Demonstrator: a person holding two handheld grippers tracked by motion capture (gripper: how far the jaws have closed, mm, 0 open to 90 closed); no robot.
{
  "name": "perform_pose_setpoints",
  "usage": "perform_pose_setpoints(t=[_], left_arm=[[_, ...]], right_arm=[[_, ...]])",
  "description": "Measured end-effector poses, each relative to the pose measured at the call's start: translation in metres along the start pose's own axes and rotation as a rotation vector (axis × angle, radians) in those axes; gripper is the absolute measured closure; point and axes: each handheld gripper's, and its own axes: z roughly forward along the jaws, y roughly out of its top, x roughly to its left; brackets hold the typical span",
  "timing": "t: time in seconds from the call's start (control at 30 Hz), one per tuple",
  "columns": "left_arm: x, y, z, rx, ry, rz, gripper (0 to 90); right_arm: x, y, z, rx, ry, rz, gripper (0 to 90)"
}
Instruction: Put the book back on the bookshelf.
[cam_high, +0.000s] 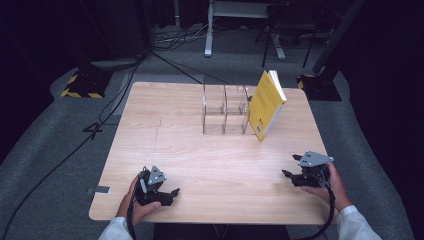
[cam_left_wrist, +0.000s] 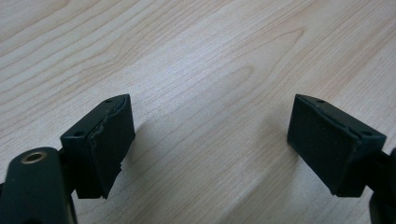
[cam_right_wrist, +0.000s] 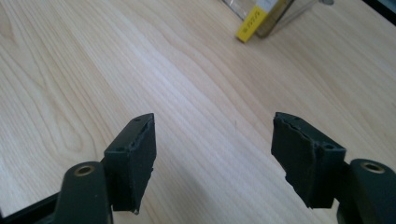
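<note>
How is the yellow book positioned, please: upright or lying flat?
Tilted: the yellow book stands on its bottom edge, leaning against the clear organizer.

A light wooden square table (cam_high: 150, 150) is set on grey carpeted floor (cam_high: 45, 150). Black cables (cam_high: 115, 95) are trailed at upper left; dark surroundings and a white metal stand leg (cam_high: 208, 30) are seen at top.

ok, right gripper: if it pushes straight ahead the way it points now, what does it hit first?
Probably the bare light wooden table: the open right gripper looks tilted down at it. If it skims above the surface, the yellow book leaning on the clear plastic organizer lies ahead, slightly right of centre; depth is unclear.
</note>
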Motion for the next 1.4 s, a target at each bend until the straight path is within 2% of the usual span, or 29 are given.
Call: perform_pose_setpoints(t=[0.33,0.43,0.53,0.6,0.63,0.67,0.77,1.4], left_arm=[[0.0,0.0,0.0,0.0,0.0,0.0,15.5],[0.0,0.0,0.0,0.003,-0.003,0.001,15.5],[0.0,0.0,0.0,0.004,-0.003,0.001,15.4],[0.0,0.0,0.0,0.0,0.0,0.0,15.4],[0.0,0.0,0.0,0.0,0.0,0.0,15.4],[0.0,0.0,0.0,0.001,-0.002,0.001,15.4],[0.0,0.0,0.001,-0.002,-0.008,-0.01,15.3],[0.0,0.0,0.0,-0.001,-0.001,-0.006,15.3]], right_arm=[[0.0,-0.038,-0.003,0.012,0.0,0.065,32.0],[-0.001,-0.049,-0.005,0.001,0.01,0.12,31.8],[-0.003,-0.064,-0.007,-0.008,0.036,0.2,29.9],[-0.005,-0.072,-0.009,-0.034,0.05,0.256,28.2],[-0.005,-0.072,-0.009,-0.034,0.05,0.256,28.2],[-0.005,-0.074,-0.01,-0.032,0.023,0.291,25.6],[-0.008,-0.075,-0.008,-0.025,0.045,0.322,25.1],[-0.008,-0.074,-0.007,-0.024,0.043,0.317,23.4]])
